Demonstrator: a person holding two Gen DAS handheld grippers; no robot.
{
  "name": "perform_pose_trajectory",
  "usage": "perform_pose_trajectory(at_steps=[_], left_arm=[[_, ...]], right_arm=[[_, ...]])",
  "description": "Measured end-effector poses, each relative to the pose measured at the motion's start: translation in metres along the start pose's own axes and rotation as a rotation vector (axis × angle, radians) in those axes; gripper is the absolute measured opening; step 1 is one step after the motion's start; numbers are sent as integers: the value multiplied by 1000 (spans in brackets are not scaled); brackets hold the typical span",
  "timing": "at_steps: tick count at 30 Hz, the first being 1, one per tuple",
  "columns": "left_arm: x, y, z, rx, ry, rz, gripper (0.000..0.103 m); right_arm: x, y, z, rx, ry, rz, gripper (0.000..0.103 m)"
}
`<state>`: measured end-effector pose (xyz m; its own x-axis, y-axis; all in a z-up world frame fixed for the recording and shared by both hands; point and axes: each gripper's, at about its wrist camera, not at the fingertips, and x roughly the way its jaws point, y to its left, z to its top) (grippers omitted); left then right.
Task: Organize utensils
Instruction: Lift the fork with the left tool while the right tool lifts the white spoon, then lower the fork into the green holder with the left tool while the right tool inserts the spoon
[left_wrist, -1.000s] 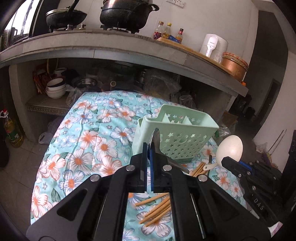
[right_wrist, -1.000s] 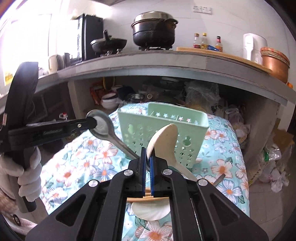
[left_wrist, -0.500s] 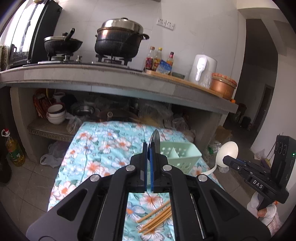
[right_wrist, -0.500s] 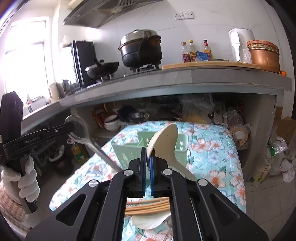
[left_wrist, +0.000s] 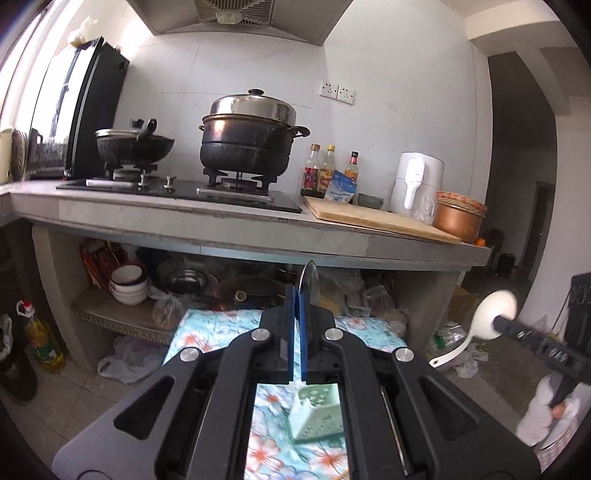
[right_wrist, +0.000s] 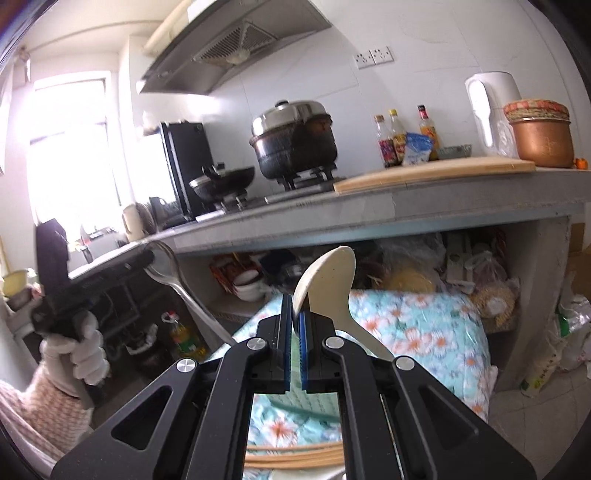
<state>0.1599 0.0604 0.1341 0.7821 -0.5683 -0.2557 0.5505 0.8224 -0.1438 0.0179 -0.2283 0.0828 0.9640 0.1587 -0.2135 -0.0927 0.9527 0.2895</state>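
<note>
The left gripper (left_wrist: 296, 314) is closed on the bowl of a metal spoon (left_wrist: 308, 284), seen edge-on as a thin bright disc standing just above the blue pads. From the right wrist camera the same spoon (right_wrist: 173, 273) shows side-on, its long handle slanting down and away from the tool in a white-gloved hand (right_wrist: 79, 350).

The right gripper (right_wrist: 294, 314) is pinched narrow on the rim of a pale plastic ladle's (right_wrist: 328, 284) bowl, with the handle trailing off to the lower right. In the left view the ladle (left_wrist: 493, 314) hangs beyond the other tool, handle drooping.

Both utensils are held high above a flowered cloth (right_wrist: 424, 325). Below the left tool, a mint-green perforated utensil holder (left_wrist: 317, 413) stands on that cloth (left_wrist: 207, 328). Wooden chopsticks (right_wrist: 295, 456) lie on it under the right tool.

Judging by looks, the steel spoon is stiff, smooth and likely slippery; gripped at the bowl, its handle weight could make it pivot. The ladle seems light and rigid, less prone to slip. Taking either nearer the neck would probably steady it for dropping handle-first into the holder.
</note>
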Motion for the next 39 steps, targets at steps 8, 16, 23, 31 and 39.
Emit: perform_pose_trajectory(at_steps=[8, 16, 23, 31, 39], left_arm=[[51, 10, -3, 55, 77, 68, 1], [93, 4, -29, 124, 154, 98, 1], [117, -5, -49, 184, 207, 115, 1], [140, -7, -68, 181, 267, 95, 3], [137, -1, -74, 98, 262, 25, 28]], right_arm=[[25, -13, 27, 43, 3, 130, 4], [56, -29, 22, 123, 64, 193, 4], [74, -38, 5, 157, 138, 182, 4], [107, -48, -26, 184, 247, 140, 4], [125, -62, -49, 211, 337, 81, 8]])
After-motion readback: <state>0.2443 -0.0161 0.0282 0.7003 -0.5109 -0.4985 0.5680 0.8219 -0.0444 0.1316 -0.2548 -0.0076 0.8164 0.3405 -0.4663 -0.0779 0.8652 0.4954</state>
